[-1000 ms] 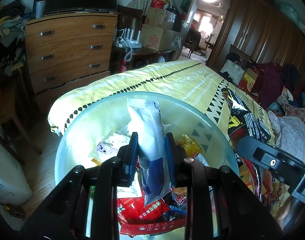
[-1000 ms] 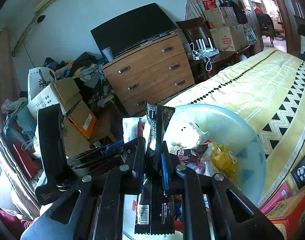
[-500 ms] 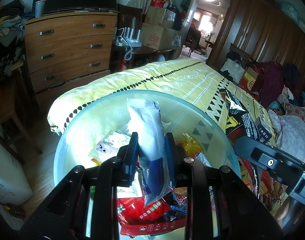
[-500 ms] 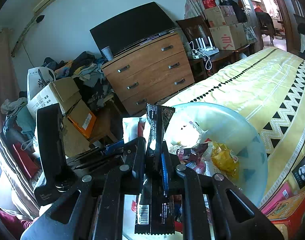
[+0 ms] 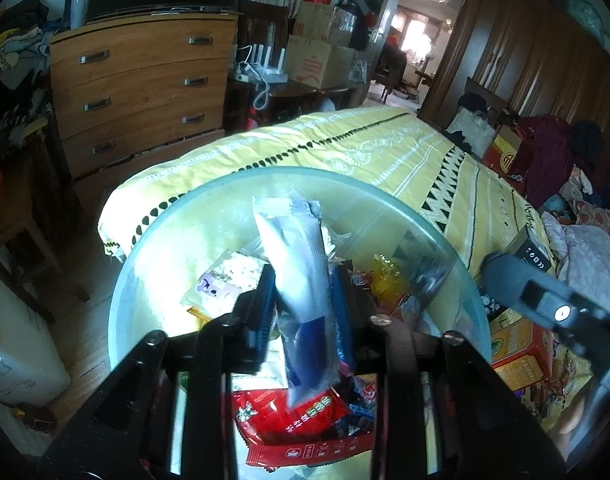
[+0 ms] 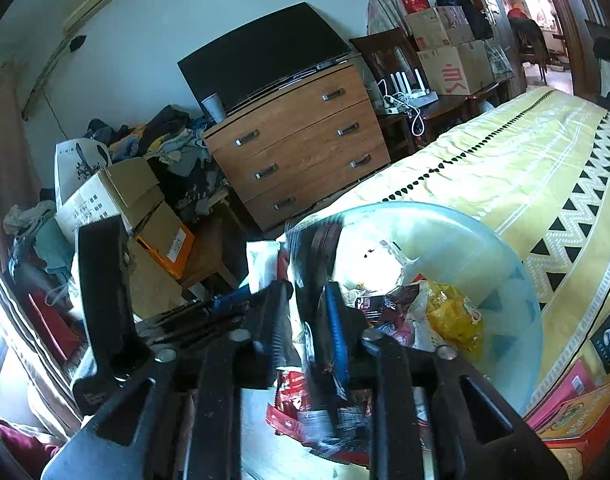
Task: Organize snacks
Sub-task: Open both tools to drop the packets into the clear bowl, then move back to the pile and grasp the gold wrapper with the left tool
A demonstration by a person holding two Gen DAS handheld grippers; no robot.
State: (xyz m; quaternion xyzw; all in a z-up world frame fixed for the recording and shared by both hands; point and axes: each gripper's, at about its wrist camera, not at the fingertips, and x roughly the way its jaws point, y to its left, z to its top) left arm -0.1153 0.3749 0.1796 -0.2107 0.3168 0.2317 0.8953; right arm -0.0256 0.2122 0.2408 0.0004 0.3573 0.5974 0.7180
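A clear glass bowl (image 5: pixel 289 172) holding several snack packets stands on the yellow bedspread (image 5: pixel 385 148). My left gripper (image 5: pixel 303 312) hangs over the bowl, its jaws opening, and a white and blue packet (image 5: pixel 293 248) stands loose between them. In the right wrist view the bowl (image 6: pixel 425 206) lies ahead and to the right. The right gripper (image 6: pixel 309 308) is over its near-left side with its jaws opening. Between them a black packet (image 6: pixel 317 256) is blurred and slipping down. A red packet (image 5: pixel 305 428) lies in the bowl below.
An orange box (image 5: pixel 521 352) and a black remote (image 5: pixel 533 252) lie on the bed right of the bowl. A wooden dresser (image 6: pixel 305 140) with a television stands beyond the bed's end. Cardboard boxes (image 6: pixel 117 196) and piled clothes fill the left.
Both pairs of jaws have spread apart. The black packet in the right gripper has come loose and is dropping, blurred. The white and blue packet leans slightly between the left jaws.
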